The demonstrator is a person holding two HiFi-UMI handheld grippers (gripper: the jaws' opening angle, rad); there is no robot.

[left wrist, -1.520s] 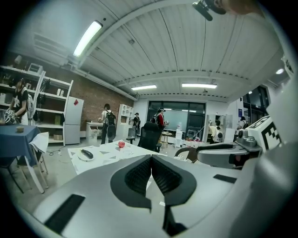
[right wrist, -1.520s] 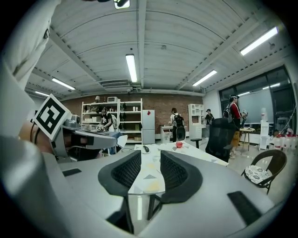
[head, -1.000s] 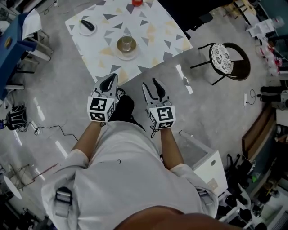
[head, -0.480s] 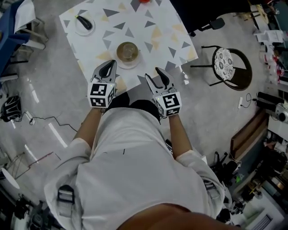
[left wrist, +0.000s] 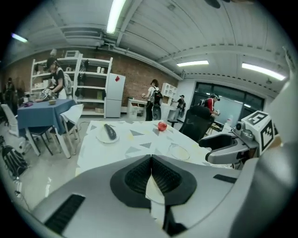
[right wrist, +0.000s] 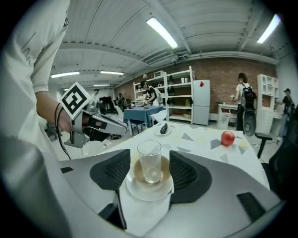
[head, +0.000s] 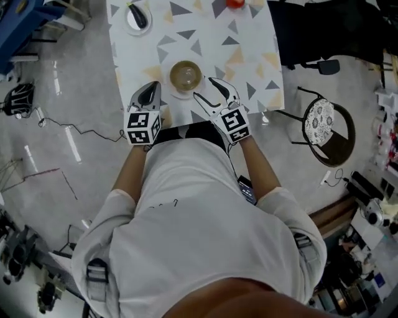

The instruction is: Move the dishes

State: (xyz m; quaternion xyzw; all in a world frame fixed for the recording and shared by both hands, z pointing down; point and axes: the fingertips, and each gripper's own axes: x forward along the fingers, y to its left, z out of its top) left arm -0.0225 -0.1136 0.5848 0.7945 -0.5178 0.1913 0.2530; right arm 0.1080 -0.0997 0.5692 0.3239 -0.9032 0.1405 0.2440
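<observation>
Both tools have come forward to the desk [head: 249,37] edge since the earlier frames. Glass [right wrist: 150,160] stands upright on a plate [right wrist: 146,193] near that edge. Right tool [head: 203,87] sits just beside the plate, its jaws just opened wide. They frame glass and plate without touching and hold nothing. Left tool [head: 150,90], left of the plate, is closed and empty.

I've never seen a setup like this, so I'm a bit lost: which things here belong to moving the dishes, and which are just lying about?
Likely part of the job:
- glass on a brown saucer and white plate
- small plate with a dark object

Probably just lying about:
- red fruit on the table
- patterned chair beside it
- cable on the floor
</observation>
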